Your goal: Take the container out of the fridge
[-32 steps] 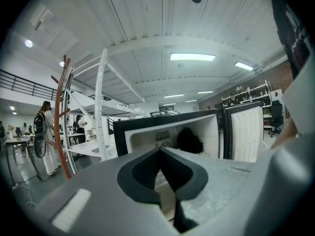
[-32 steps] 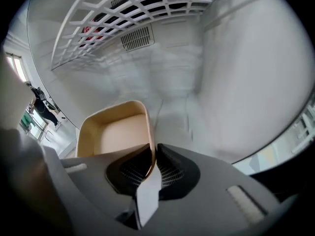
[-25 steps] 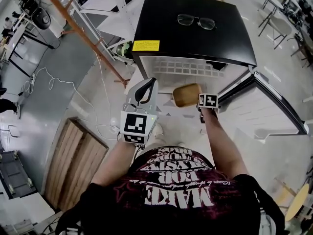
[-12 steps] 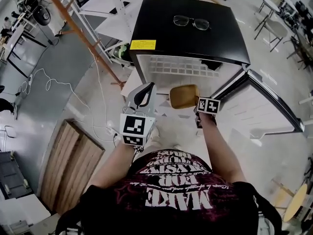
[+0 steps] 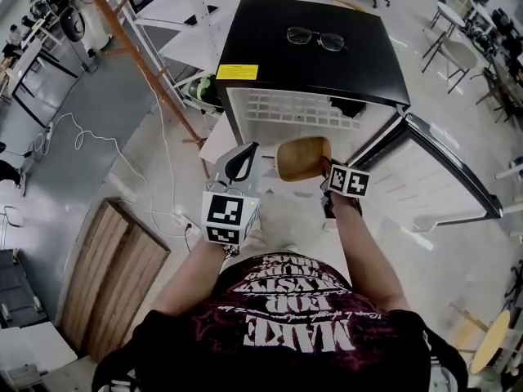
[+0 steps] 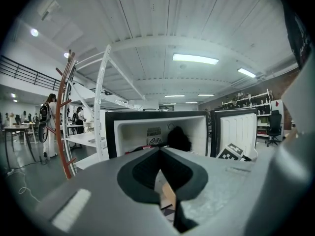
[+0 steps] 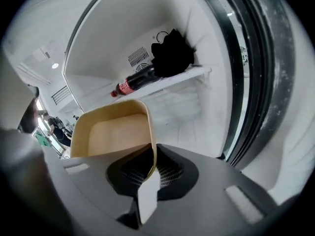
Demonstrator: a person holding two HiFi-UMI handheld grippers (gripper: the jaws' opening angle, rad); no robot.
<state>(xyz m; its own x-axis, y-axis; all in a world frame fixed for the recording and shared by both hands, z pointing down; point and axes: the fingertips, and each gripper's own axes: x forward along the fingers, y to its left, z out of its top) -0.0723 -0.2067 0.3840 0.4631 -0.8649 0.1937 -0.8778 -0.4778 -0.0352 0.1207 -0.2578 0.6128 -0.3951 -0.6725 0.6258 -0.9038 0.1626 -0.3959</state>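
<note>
A wooden pallet [image 5: 122, 274] lies on the floor well off to the left of the left gripper [image 5: 248, 149]. This gripper is held out level toward the open fridge [image 5: 310, 51], its jaws brought together at the tips with nothing between them. Just to its right, and close beside its tips in the head view, is the tan container [image 5: 303, 158]. The right gripper [image 5: 328, 172] has it by one side wall. The right gripper view shows the thin rim of the container [image 7: 112, 132] pinched between the nearly closed jaws of the right gripper [image 7: 150, 167], which have just been closing. Beyond the container, deeper in the fridge, a cola bottle [image 7: 135, 81] lies on a shelf beside a black bundle [image 7: 172, 55]. The fridge door [image 5: 445, 170] stands open to the right of the right gripper. A pair of glasses [image 5: 315, 37] rests on the black fridge top ahead of both grippers.
</note>
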